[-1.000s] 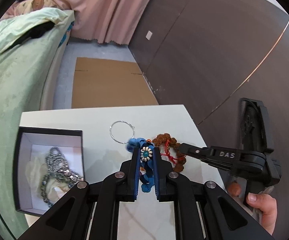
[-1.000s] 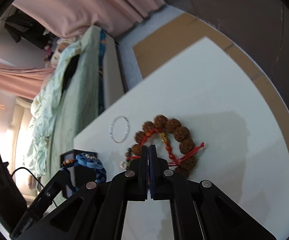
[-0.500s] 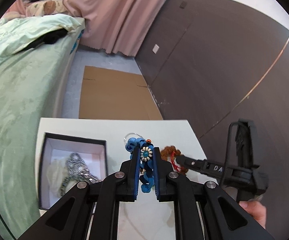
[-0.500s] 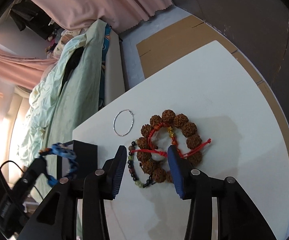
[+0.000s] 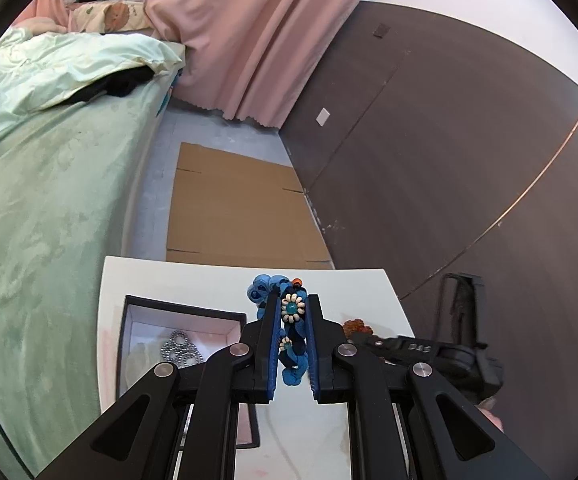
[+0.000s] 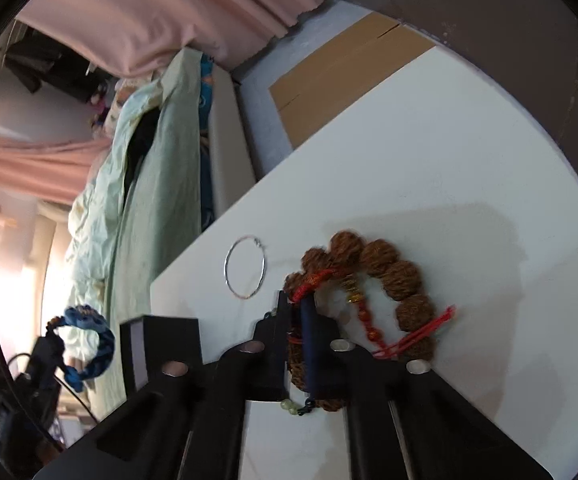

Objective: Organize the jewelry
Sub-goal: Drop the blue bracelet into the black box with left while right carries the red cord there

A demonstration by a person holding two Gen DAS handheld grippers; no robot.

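I count two tongs. My left gripper is nearly closed and pinches one blue bracelet with small flower beads, held in the air just above the black box. That box sits on the white table and holds one silver chain. My right gripper has just snapped closed, its jaws almost together on the red cord of one brown bead bracelet, which lies on the table to the right of the box. One thin silver hoop lies between box and brown beads. A string of small dark and green beads shows under the right jaws; I think it is one separate bracelet, but the view is blurred.
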